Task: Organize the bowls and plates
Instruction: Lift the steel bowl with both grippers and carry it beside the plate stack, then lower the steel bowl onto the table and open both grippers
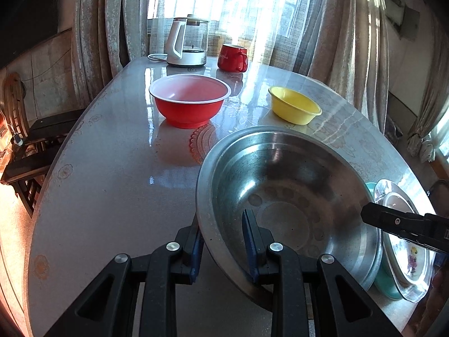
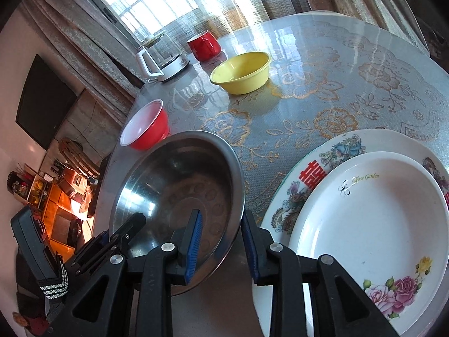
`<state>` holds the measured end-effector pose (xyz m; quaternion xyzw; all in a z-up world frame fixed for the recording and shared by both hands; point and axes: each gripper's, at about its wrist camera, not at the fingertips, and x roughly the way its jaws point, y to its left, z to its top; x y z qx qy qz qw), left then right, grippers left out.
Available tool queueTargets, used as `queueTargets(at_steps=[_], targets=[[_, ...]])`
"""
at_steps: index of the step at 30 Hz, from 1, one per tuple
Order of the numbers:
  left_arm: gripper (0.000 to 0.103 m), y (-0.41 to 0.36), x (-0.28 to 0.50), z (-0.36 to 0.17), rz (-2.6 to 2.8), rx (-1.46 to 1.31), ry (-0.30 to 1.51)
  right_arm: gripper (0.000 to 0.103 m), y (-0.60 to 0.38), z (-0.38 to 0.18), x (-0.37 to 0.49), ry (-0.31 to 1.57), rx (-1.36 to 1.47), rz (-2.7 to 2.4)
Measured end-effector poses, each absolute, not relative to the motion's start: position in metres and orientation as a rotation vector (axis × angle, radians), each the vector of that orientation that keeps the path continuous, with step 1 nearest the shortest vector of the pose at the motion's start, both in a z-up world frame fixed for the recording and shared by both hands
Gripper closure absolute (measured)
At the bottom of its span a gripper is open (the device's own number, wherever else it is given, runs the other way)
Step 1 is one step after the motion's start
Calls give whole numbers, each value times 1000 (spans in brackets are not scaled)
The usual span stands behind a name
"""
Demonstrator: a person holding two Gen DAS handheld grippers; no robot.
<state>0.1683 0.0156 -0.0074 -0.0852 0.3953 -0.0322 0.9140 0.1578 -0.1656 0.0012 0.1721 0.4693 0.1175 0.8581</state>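
Observation:
A large steel bowl (image 1: 289, 196) sits on the table near me; it also shows in the right wrist view (image 2: 179, 193). My left gripper (image 1: 223, 221) is open and straddles its near left rim. My right gripper (image 2: 221, 224) is open and straddles its right rim; its finger shows in the left wrist view (image 1: 393, 221). A white floral plate (image 2: 373, 224) lies stacked on a patterned plate (image 2: 314, 165) at the right. A red bowl (image 1: 190, 99) and a yellow bowl (image 1: 294, 105) stand farther back.
A glass kettle (image 1: 188, 40) and a red mug (image 1: 233, 57) stand at the table's far edge by the curtained window. The round table (image 1: 112, 182) has a floral cover. A chair (image 1: 25, 140) stands at the left.

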Motion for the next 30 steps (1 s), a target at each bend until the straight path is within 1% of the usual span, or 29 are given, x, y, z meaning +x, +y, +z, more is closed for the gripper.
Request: queueTargets(at_steps=[3,6,8,11,13,15,18,25,30], targets=[[73,18,168,-7,-67,-190,811,73,-165,1,157,982,358,240],[65,21,166,-7,-62,-200,797,73,-166,1,158,983,368,235],[62,24,164,-7,-67,-212,786,73,-167,3,158,977,375,228],[56,28,162,-6,-63,-220,772,73,-169,7,159,970,372,216],[56,31,159,-5,-55,-222,759,73,-170,9,158,959,371,206],[48,34,158,-5,-43,-220,750,73,-172,11,158,952,374,200],[43,39,155,-5,-31,-224,741,73,-173,13,158,943,379,194],[39,41,153,-4,-27,-213,744,73,-175,15,163,942,382,179],[38,44,154,-2,-25,-218,755,73,-179,17,167,942,387,174]])
